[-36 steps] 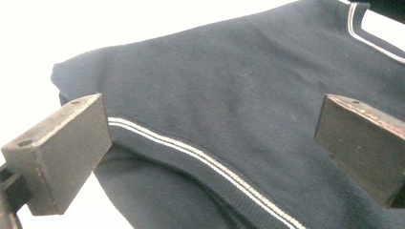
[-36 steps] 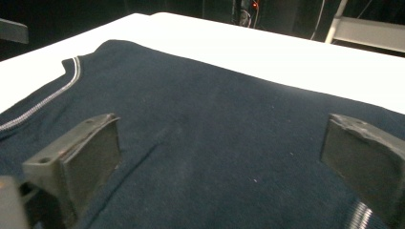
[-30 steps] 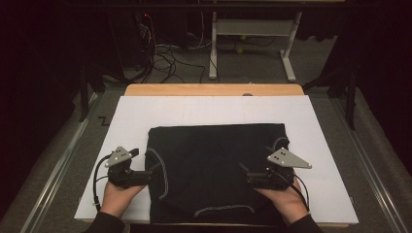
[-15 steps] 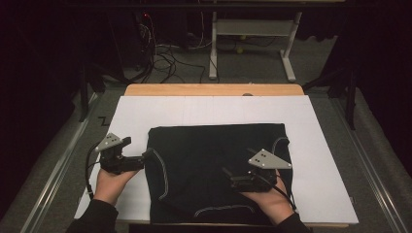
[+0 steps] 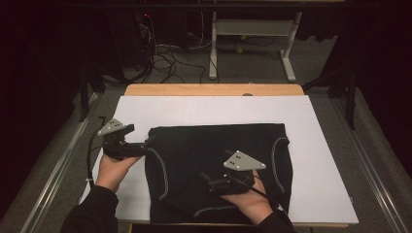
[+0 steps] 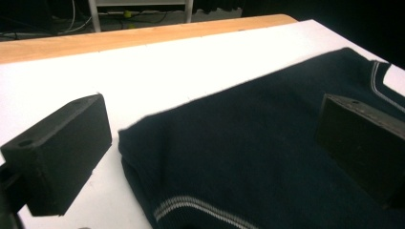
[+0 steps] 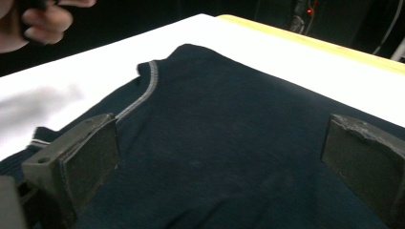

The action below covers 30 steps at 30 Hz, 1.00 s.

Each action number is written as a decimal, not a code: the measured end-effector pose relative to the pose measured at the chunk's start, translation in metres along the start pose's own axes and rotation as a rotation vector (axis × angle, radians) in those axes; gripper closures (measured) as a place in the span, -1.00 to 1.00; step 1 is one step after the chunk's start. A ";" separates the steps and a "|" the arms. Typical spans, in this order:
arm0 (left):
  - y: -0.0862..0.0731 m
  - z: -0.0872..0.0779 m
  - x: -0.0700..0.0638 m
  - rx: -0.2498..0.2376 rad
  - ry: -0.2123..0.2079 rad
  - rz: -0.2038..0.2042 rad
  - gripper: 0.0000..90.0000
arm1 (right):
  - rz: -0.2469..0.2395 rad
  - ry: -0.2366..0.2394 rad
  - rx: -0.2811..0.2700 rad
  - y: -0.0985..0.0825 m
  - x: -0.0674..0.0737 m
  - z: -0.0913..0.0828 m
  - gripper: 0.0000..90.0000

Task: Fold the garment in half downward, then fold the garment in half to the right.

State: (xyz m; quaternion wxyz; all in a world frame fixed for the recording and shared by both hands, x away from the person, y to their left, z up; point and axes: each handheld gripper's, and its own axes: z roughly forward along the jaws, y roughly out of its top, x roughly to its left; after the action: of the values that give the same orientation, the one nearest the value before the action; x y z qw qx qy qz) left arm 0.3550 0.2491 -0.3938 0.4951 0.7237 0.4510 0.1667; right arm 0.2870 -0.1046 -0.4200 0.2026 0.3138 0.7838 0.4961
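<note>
White board covers the worktop (image 5: 214, 109), where a folded dark garment (image 5: 218, 155) lies flat in the high view. At its left corner hovers the left hand-held gripper (image 5: 145, 143); the right hand-held gripper (image 5: 208, 180) sits over its middle. Each gripper view shows jaws spread wide above the cloth, gripping nothing.

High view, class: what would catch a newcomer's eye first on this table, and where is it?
A dark garment with pale stitched seams lies spread on the white board, towards its near edge. The left gripper sits open at the garment's left edge, and the right gripper hovers open over its middle, near the front.
</note>
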 end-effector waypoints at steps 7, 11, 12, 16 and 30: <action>0.021 0.000 0.001 0.000 0.013 0.037 -1.00 | -0.002 0.062 -0.011 0.004 0.020 0.010 -1.00; 0.024 0.000 0.006 -0.010 0.019 0.037 -1.00 | -0.014 0.088 -0.013 0.005 0.030 0.015 -1.00; 0.024 0.000 0.008 -0.013 0.016 0.034 -1.00 | -0.013 0.094 -0.011 0.005 0.032 0.016 -1.00; 0.023 0.004 0.014 -0.008 0.014 0.031 -1.00 | -0.026 0.111 0.004 0.008 0.041 0.022 -1.00; 0.018 0.027 0.035 0.042 0.008 0.004 -1.00 | -0.054 0.136 0.020 0.014 0.063 0.031 -1.00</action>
State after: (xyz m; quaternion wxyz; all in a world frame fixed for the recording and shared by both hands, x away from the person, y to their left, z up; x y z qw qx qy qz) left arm 0.4015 0.2604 -0.3975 0.4779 0.7341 0.4548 0.1610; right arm 0.2651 -0.0363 -0.4211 0.1591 0.2602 0.8088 0.5028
